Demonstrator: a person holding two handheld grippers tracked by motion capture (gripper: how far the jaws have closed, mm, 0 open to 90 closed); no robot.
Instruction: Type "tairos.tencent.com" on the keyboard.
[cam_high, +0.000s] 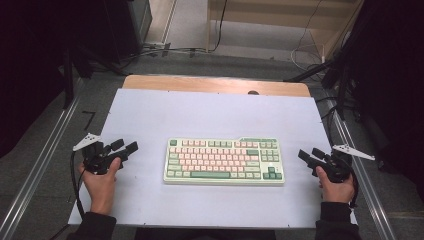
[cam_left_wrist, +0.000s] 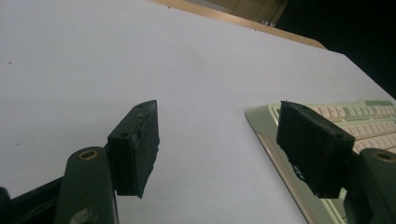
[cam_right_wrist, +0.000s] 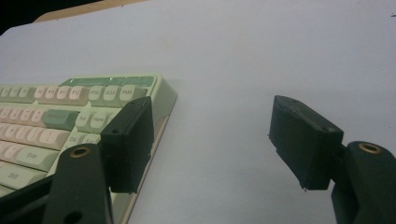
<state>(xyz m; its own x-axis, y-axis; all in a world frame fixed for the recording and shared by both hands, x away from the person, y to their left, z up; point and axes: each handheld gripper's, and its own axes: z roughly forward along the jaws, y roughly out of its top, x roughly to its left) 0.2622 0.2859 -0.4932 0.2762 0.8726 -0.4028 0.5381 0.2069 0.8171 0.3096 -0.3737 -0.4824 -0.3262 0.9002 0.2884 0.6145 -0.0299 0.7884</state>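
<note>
Approach stage: left gripper (cam_high: 124, 148) and right gripper (cam_high: 311, 155) both released, flanking keyboard (cam_high: 224, 161); next, close in on its ends

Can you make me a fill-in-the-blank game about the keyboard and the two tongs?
1. The keyboard lies on a white ____ that covers the table.
2. The left tongs and the right tongs both have their jaws ____.
3. The keyboard lies ____ the two tongs.
4. The keys are pink, cream and ____.

Missing words: sheet; open; between; green
</note>
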